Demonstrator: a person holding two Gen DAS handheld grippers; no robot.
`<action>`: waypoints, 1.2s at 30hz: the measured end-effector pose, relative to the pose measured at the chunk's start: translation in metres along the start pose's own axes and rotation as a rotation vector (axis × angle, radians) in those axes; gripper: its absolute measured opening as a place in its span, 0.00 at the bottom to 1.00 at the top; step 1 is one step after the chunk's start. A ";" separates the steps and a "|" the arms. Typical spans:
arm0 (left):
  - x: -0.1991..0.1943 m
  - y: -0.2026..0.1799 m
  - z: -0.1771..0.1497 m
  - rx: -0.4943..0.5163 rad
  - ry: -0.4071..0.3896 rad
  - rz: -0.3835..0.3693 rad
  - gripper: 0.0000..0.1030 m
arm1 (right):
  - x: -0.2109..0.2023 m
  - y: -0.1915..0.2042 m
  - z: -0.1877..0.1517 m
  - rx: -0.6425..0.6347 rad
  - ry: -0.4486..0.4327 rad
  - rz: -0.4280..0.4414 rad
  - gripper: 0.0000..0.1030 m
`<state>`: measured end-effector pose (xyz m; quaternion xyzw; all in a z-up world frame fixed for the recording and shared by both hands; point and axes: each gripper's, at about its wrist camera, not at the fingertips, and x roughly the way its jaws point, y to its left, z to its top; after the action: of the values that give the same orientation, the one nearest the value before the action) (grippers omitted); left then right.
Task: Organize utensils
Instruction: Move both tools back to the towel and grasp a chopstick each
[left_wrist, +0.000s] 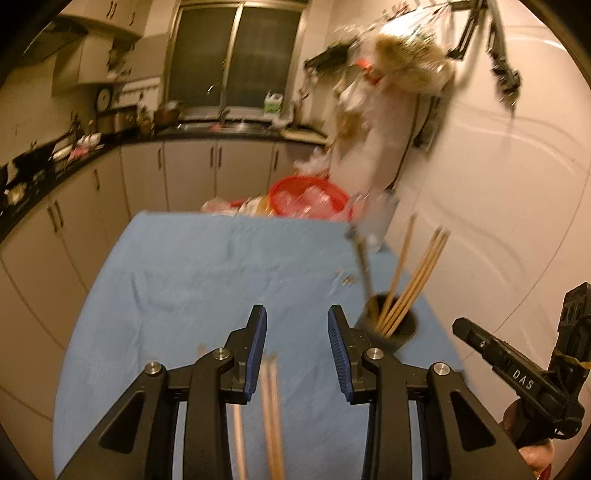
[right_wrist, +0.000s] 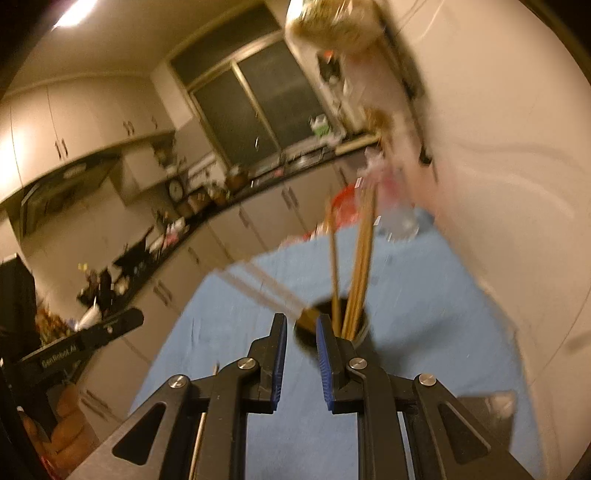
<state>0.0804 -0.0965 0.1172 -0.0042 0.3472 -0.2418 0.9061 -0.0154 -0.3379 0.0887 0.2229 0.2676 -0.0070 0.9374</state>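
Note:
A dark cup (left_wrist: 400, 332) at the right of the blue-clothed table (left_wrist: 192, 280) holds several wooden chopsticks (left_wrist: 417, 277) and a metal spoon (left_wrist: 360, 258). My left gripper (left_wrist: 296, 317) stands open left of the cup. Blurred loose chopsticks (left_wrist: 271, 406) show in the gap between its fingers, and no pad touches them. In the right wrist view my right gripper (right_wrist: 301, 325) is narrowly open just in front of the cup (right_wrist: 364, 332). A blurred pair of chopsticks (right_wrist: 266, 288) slants with its dark end at the cup's rim, beyond the fingertips. One more chopstick (right_wrist: 201, 424) lies under the left finger.
A red basket (left_wrist: 310, 195) and a clear glass (left_wrist: 373, 218) stand at the table's far edge. A white wall (left_wrist: 498, 203) runs close along the right. Kitchen cabinets (left_wrist: 92, 206) line the left. A hand (right_wrist: 66, 424) holds the other gripper's handle at the lower left.

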 end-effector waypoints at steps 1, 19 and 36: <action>0.004 0.007 -0.009 -0.002 0.016 0.020 0.34 | 0.009 0.005 -0.010 -0.010 0.031 0.003 0.18; 0.049 0.091 -0.100 -0.136 0.231 0.103 0.34 | 0.098 0.029 -0.099 -0.073 0.226 -0.047 0.18; 0.138 0.057 -0.053 -0.036 0.394 0.046 0.22 | 0.124 0.026 -0.119 -0.078 0.313 -0.034 0.18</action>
<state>0.1610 -0.0985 -0.0195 0.0348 0.5220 -0.2108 0.8257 0.0346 -0.2509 -0.0529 0.1802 0.4139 0.0224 0.8920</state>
